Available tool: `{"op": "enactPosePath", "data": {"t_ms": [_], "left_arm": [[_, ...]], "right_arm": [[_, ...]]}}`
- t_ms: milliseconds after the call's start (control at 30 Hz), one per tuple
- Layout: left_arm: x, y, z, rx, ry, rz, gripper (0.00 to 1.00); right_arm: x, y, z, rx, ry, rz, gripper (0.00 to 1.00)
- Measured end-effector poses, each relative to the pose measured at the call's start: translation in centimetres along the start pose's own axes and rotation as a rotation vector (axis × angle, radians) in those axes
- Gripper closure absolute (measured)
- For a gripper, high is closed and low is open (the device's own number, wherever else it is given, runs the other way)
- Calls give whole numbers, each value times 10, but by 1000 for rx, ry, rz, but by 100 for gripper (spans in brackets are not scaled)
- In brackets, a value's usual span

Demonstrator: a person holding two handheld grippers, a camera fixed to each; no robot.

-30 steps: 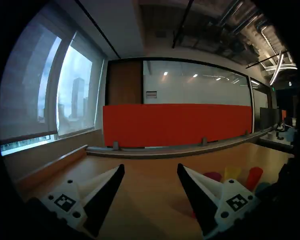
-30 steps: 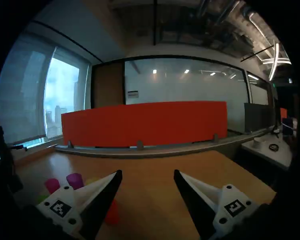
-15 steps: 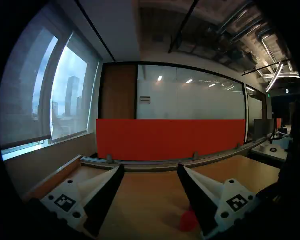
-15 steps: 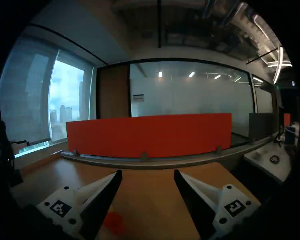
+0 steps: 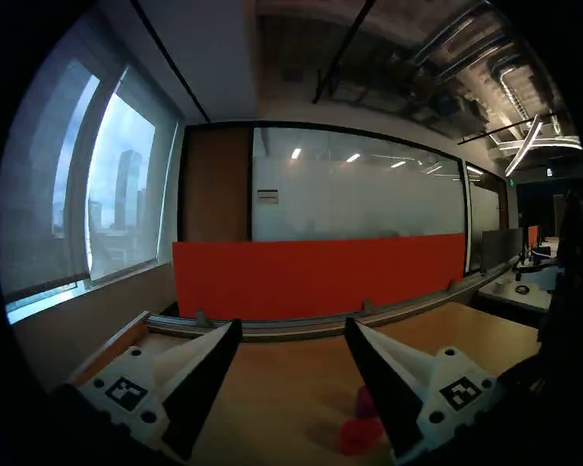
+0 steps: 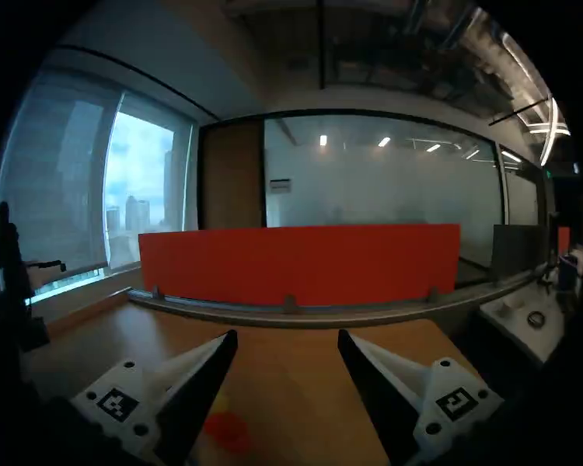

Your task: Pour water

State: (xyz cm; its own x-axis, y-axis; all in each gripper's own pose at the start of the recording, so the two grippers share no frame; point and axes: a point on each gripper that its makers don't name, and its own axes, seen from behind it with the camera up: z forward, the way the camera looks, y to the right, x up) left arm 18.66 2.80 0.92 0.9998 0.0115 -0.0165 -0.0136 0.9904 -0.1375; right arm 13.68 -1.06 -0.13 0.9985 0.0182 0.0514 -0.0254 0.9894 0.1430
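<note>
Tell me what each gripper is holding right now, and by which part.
Nothing. The left gripper and the right gripper are both open, with nothing between their fingers. The red cup is down on the desk, not gripped.

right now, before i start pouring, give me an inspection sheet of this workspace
surface: wooden desk, bare between the claws, with an orange divider along its far edge.
job's things: a red cup and a purple cup low beside the left claw's finger; a red blur low in the right gripper view, likely a cup.
clutter: small items on the neighbouring white desk, too small to tell.
grippers: left claw open, holding nothing; right claw open, holding nothing.
cables: nothing seen.
surroundings: window to the left, frosted glass wall behind the divider, ceiling pipes above.
</note>
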Motion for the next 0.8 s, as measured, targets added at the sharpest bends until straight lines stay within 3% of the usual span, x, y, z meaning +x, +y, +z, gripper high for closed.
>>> {"op": "enactPosePath", "data": {"t_ms": [233, 800], "left_arm": [[1, 19, -2, -102, -18, -4, 2], [11, 75, -20, -378, -17, -15, 2]], "right_arm": [[8, -19, -2, 106, 5, 9, 0], [16, -86, -19, 435, -2, -7, 0]]}}
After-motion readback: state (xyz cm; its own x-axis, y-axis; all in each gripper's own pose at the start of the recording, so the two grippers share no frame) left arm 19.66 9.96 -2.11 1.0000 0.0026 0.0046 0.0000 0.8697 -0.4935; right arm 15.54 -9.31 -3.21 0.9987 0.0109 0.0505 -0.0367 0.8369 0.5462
